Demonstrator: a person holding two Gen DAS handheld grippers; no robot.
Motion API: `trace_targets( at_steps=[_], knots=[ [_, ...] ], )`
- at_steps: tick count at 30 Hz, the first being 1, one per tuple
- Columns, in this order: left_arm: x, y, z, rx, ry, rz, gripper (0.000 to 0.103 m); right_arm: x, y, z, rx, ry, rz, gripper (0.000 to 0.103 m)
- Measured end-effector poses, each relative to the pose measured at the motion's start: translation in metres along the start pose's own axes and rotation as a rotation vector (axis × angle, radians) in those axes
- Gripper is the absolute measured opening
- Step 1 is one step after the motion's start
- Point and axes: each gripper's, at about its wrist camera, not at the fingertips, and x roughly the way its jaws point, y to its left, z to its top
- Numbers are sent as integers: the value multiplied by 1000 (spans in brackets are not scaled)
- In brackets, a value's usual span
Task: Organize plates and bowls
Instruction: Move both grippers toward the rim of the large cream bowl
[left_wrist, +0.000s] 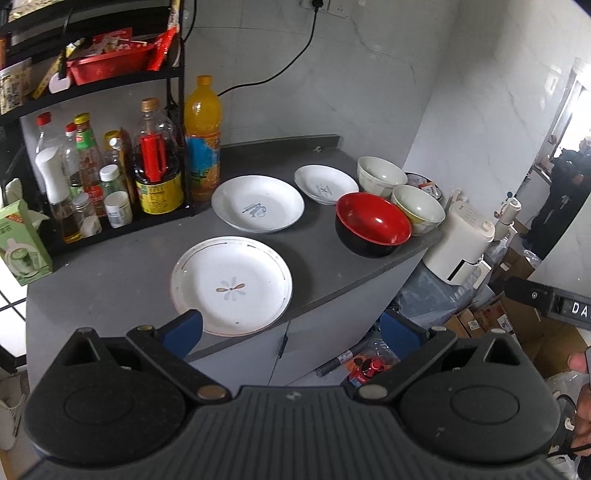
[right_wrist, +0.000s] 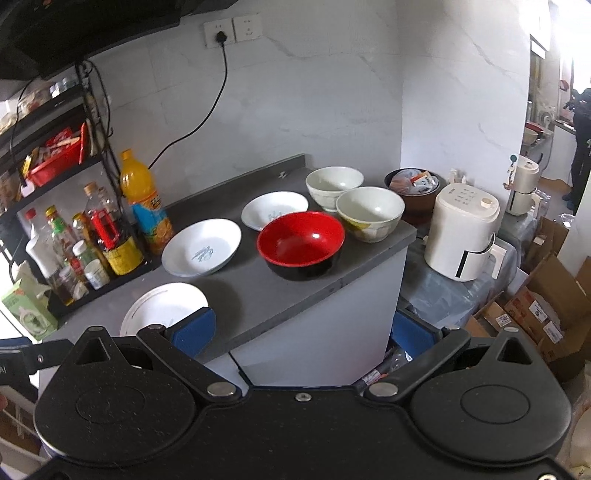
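"DA" on black bar (left_wrist: 569, 308)

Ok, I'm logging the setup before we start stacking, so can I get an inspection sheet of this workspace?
Surface: grey counter, bare patches between dishes.
Job's things: three plates; red bowl; two pale bowls, all upright and apart.
Clutter: bottles, orange drink, rack.
Claws: left claw and right claw open, empty.
Cables: black cord plugged into wall socket.
Surroundings: white appliance, boxes on floor.
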Motion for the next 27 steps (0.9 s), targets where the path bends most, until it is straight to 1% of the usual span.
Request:
trace_targets(
  at_steps=[4,6,13,17,21,24,27],
  knots=[
    [5,-5,8,20,-7,-27,102,3,-7,6,26,-15,-15,103],
    [10,-8,13,26,-12,-29,102,6,-11,8,37,-16,-21,103],
    [34,-22,31,10,-13,-35,101,25,-33,20,51,-12,-26,103],
    [55,-36,44,7,-5,-24,101,49,-50,34,59,-7,-15,103],
    [83,-52,62,-18,12,-8,100,84,-72,53,56,12,4,103],
    [104,-69,77,-36,12,2,100,106,-88,69,43,9,20,103],
    [128,-88,91,-29,12,25,100,128,-104,80,32,18,40,103]
  ],
)
